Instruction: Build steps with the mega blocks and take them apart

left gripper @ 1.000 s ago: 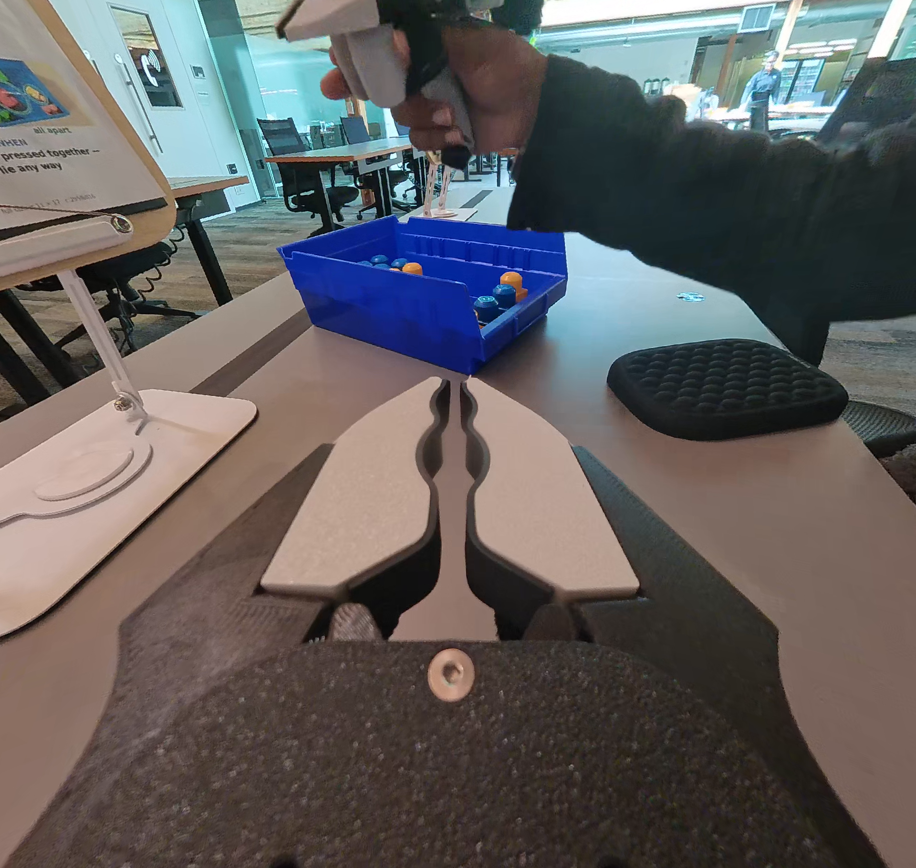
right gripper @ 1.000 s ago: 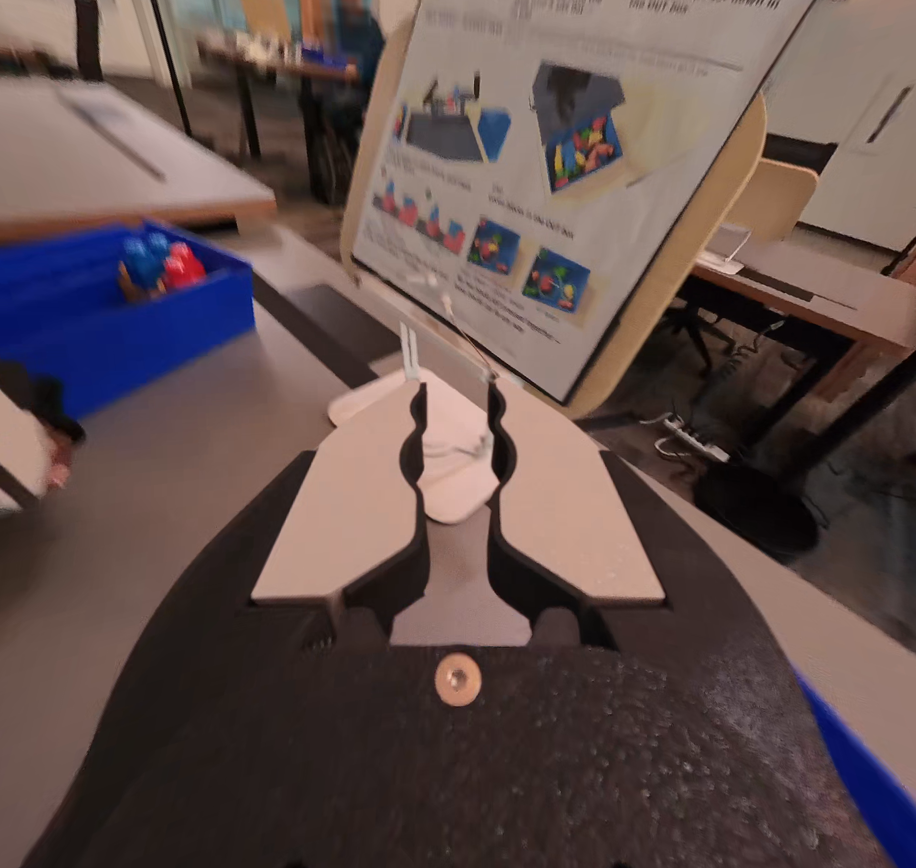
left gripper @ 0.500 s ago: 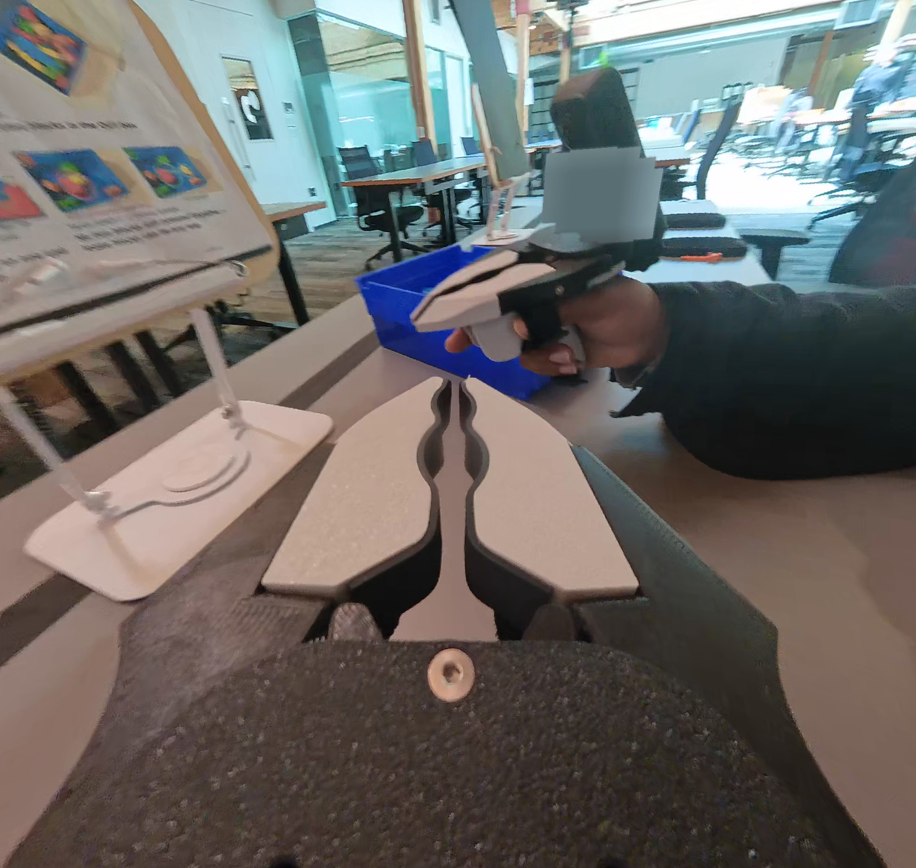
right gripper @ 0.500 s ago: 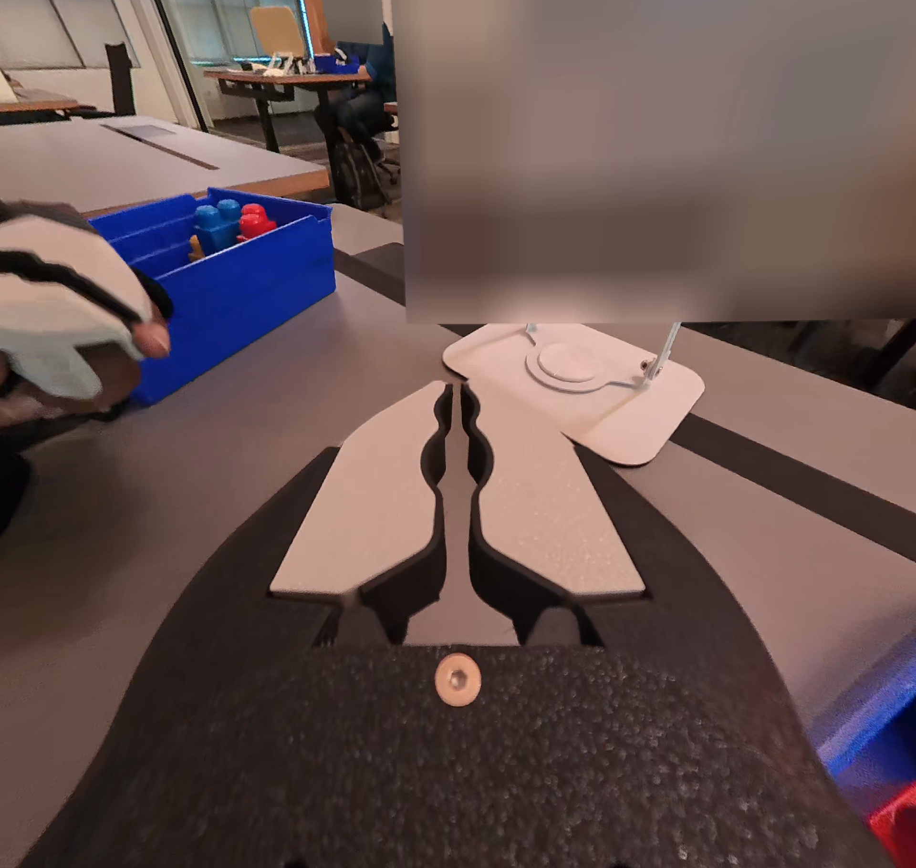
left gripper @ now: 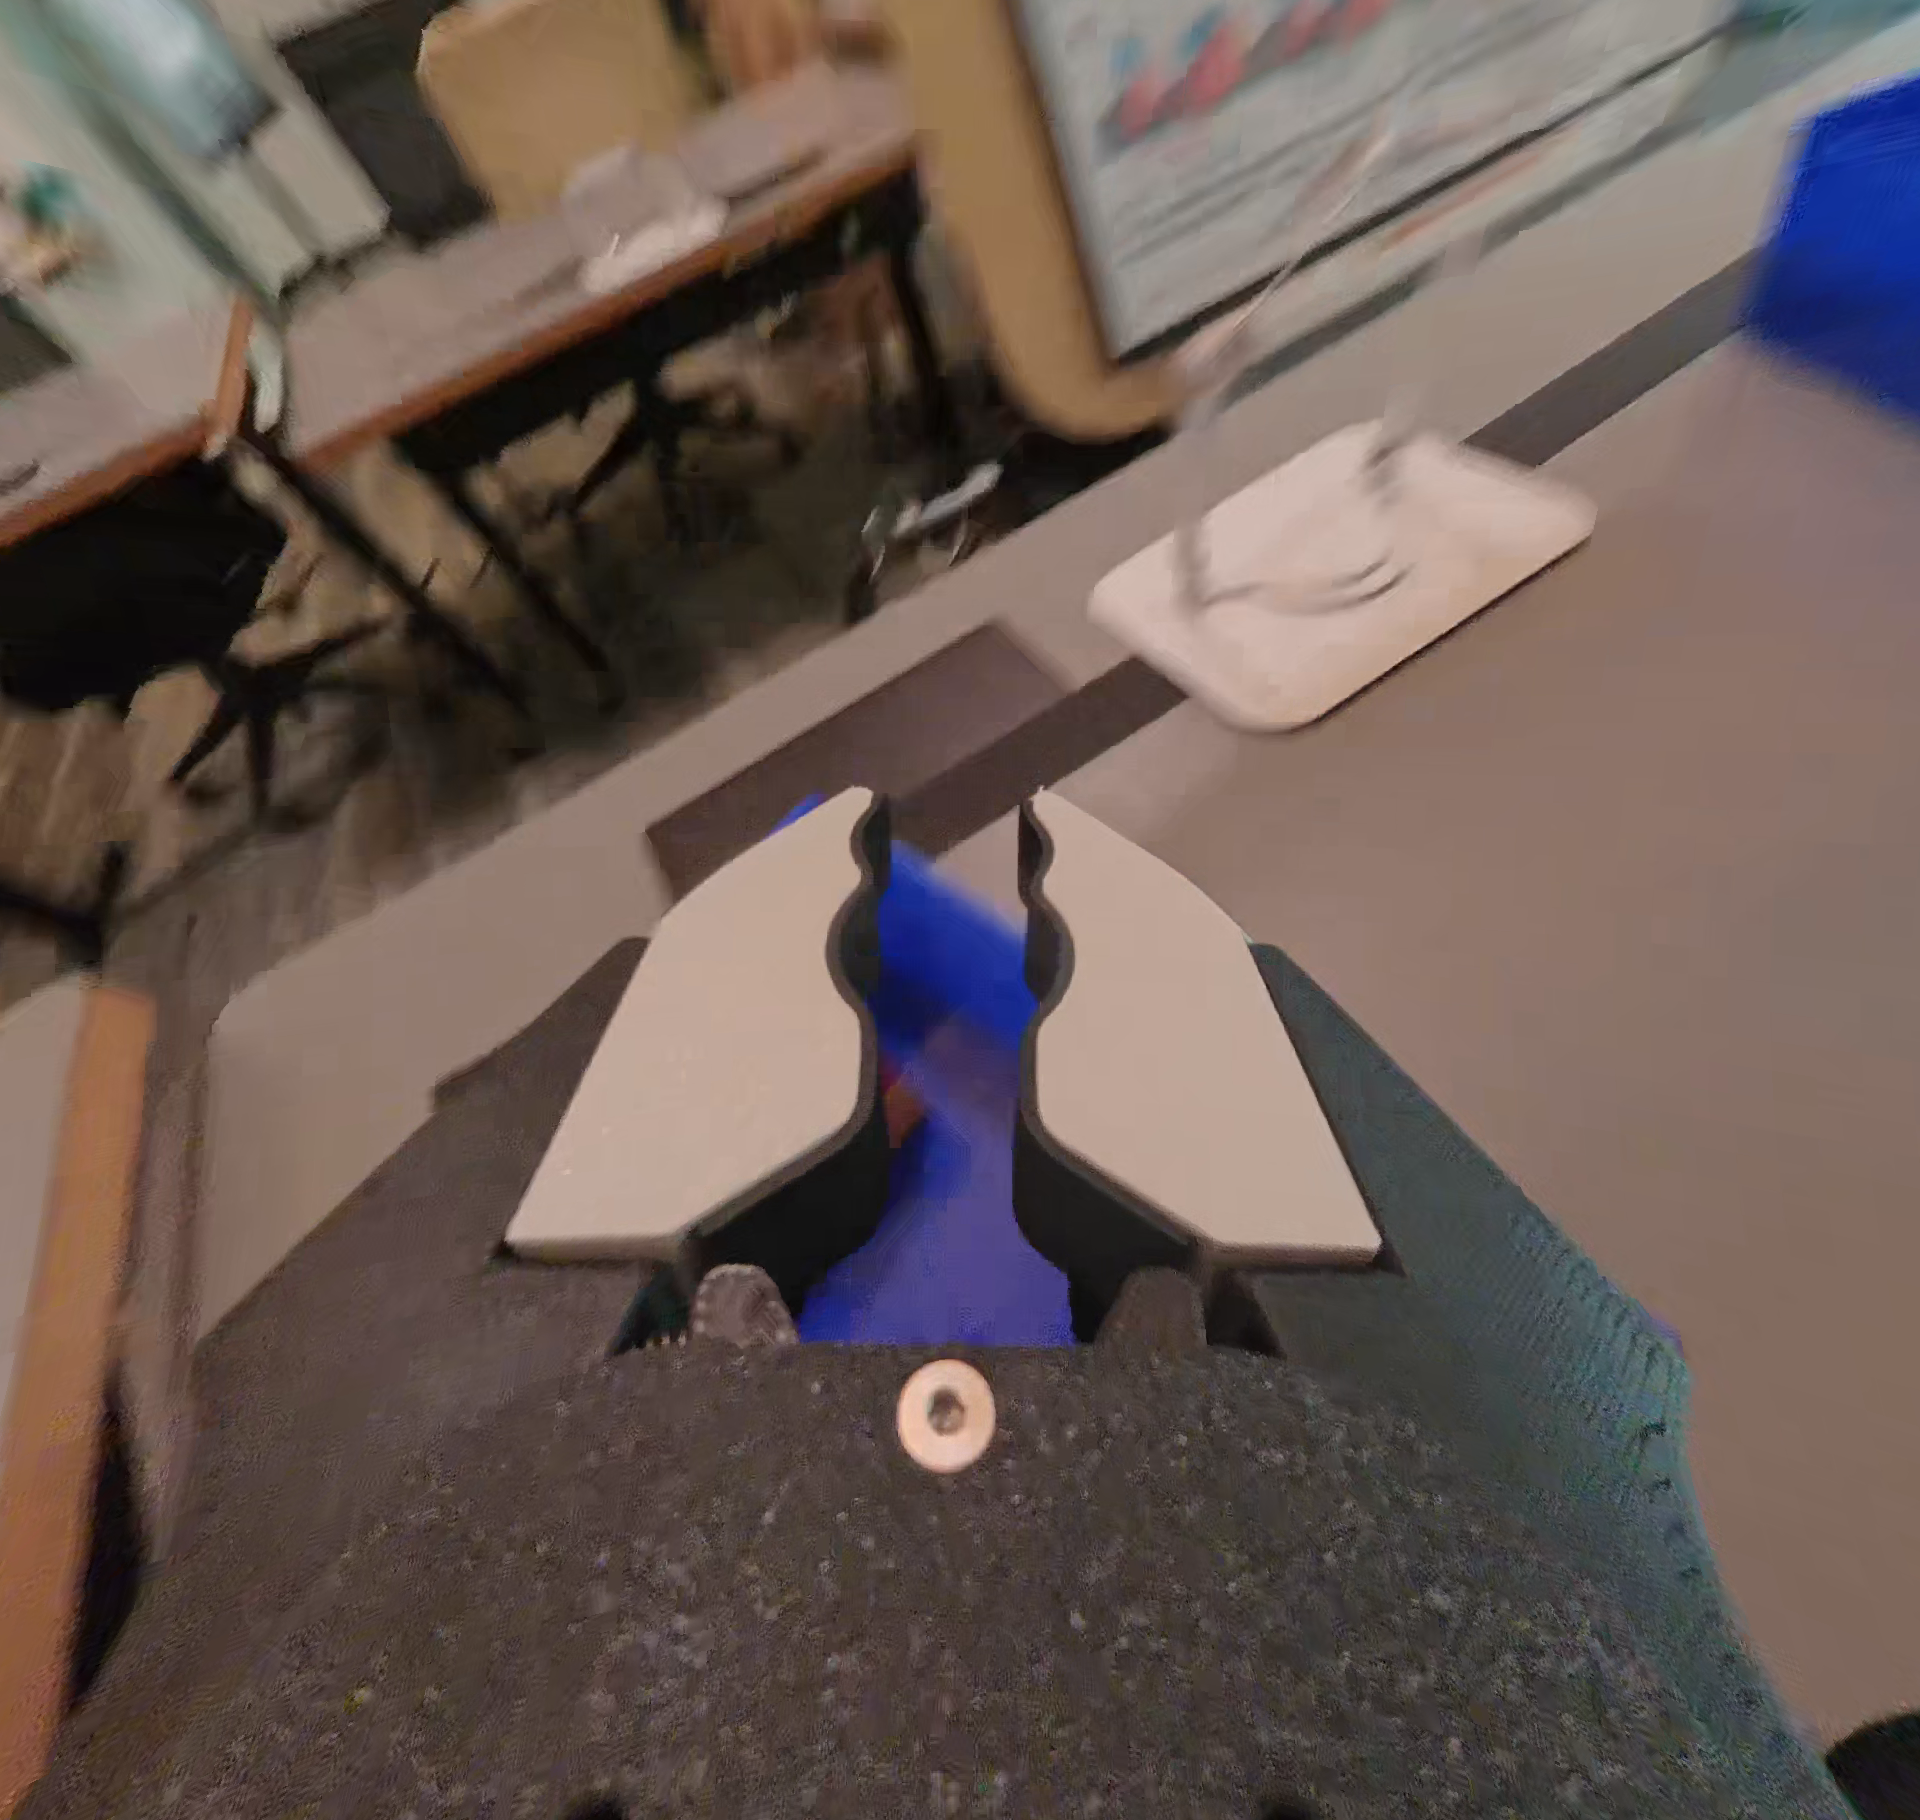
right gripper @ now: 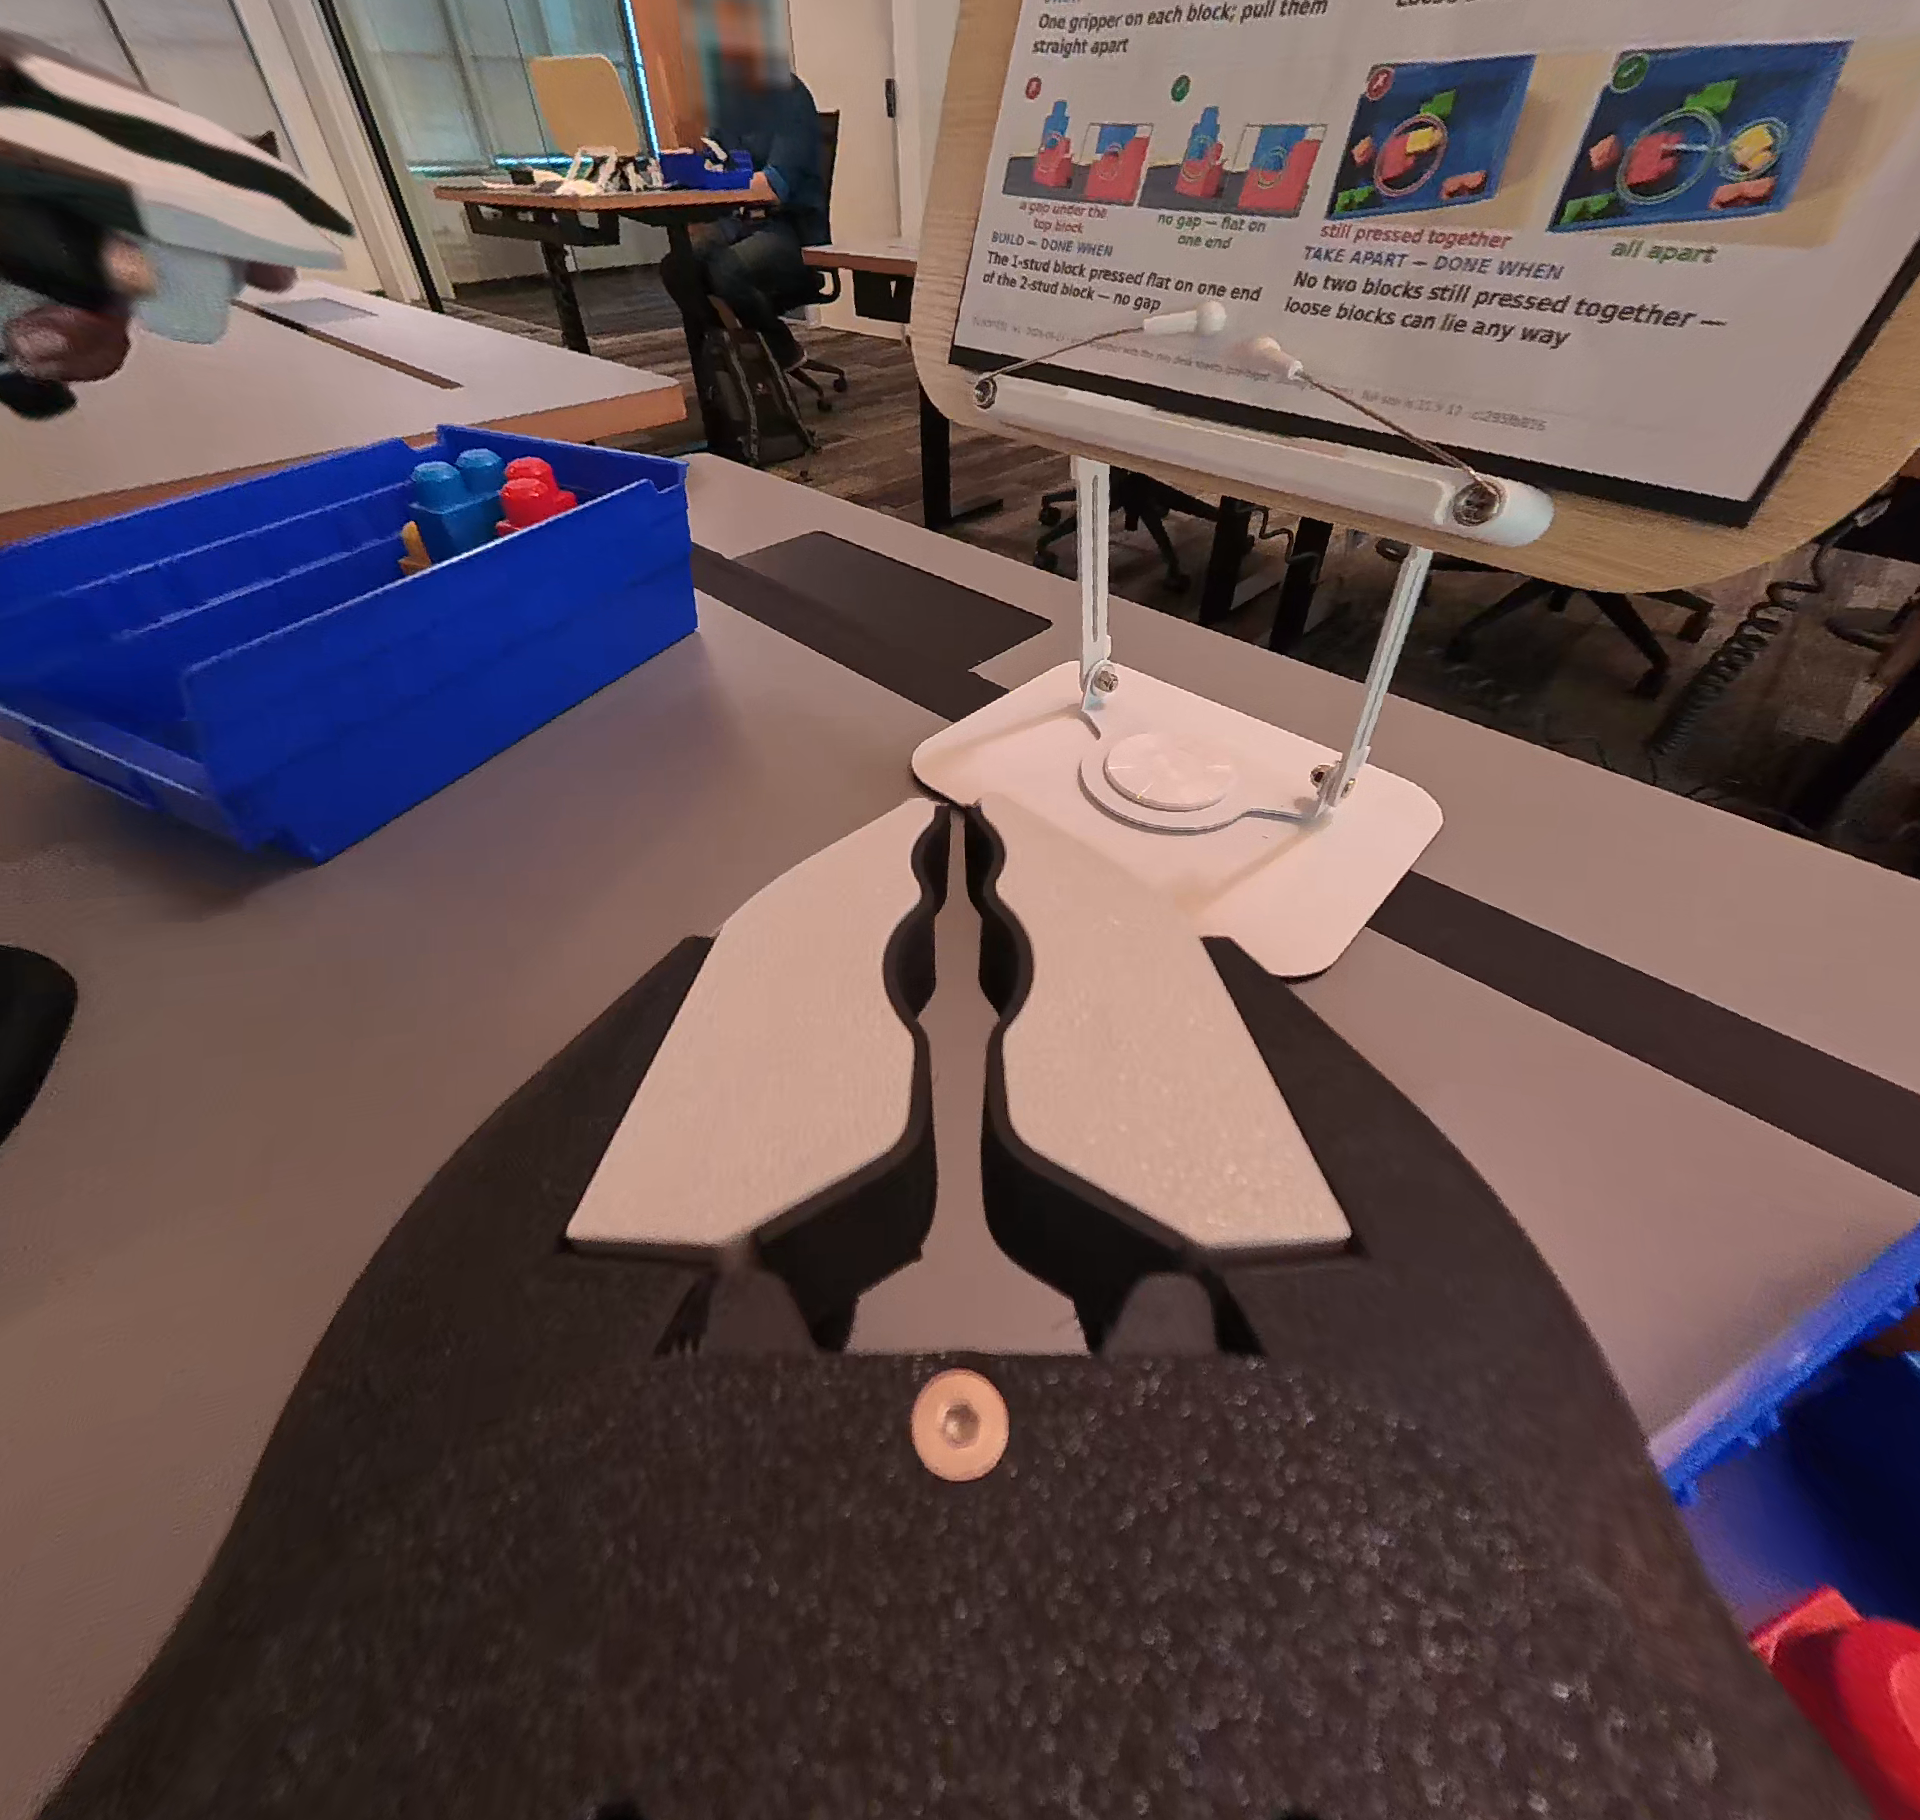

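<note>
In the blurred left wrist view my left gripper (left gripper: 956, 814) is open, its fingers apart over a blue bin (left gripper: 945, 991) seen through the gap. A reddish smear (left gripper: 904, 1105) shows inside the bin, and nothing is between the pads. In the right wrist view my right gripper (right gripper: 958, 812) is shut and empty, low over the grey table (right gripper: 520, 939). A second blue bin (right gripper: 416, 690) at the left holds a blue block (right gripper: 457, 503) and a red block (right gripper: 530, 497). The left gripper (right gripper: 312, 232), in a hand, hovers at the top left.
A white stand base (right gripper: 1195, 804) stands just ahead of the right gripper and carries an instruction board (right gripper: 1455, 160). The bin at the lower right (right gripper: 1787, 1355) holds a red block (right gripper: 1860, 1687). A black pad (right gripper: 21, 1032) lies at the left edge. A person sits at a far desk. The gap from one gripper's tips to the other's is roughly 40 cm.
My left gripper has swung away from the far bin to above the near blue bin, and its jaws have opened. My right gripper stays shut and has shifted only slightly.
</note>
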`<state>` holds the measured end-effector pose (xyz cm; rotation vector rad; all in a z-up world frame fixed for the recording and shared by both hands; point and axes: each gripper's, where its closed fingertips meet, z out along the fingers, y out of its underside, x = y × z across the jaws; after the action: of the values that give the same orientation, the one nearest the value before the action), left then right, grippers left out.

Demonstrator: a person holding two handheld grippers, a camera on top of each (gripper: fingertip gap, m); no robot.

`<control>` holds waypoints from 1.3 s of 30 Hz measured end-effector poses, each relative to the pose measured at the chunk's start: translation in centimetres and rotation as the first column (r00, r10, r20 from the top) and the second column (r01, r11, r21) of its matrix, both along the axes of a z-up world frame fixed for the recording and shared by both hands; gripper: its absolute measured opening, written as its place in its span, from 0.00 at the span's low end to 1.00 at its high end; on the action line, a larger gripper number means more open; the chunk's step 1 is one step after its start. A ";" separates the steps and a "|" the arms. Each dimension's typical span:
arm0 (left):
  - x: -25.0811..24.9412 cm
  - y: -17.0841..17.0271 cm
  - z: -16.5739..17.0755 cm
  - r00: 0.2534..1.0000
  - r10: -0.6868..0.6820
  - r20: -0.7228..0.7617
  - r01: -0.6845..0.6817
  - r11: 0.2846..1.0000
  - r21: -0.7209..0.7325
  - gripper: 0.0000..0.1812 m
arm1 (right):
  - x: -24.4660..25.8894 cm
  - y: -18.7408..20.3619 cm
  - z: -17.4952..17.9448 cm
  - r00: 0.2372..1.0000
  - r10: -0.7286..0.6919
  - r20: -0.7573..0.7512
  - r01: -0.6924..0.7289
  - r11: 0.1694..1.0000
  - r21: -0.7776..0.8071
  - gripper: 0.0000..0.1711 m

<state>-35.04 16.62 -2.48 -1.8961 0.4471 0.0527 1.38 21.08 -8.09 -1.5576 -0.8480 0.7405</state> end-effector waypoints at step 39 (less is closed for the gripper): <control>-6.5 -3.8 -2.1 0.932 0.359 -0.053 -0.362 0.914 -0.181 0.22 | -1.7 -2.2 -0.3 0.995 0.087 0.048 -0.089 0.994 0.056 0.03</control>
<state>-41.53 12.81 -4.57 -2.1470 0.1100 0.2824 -0.37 18.88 -8.42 -1.4977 -0.9692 0.7389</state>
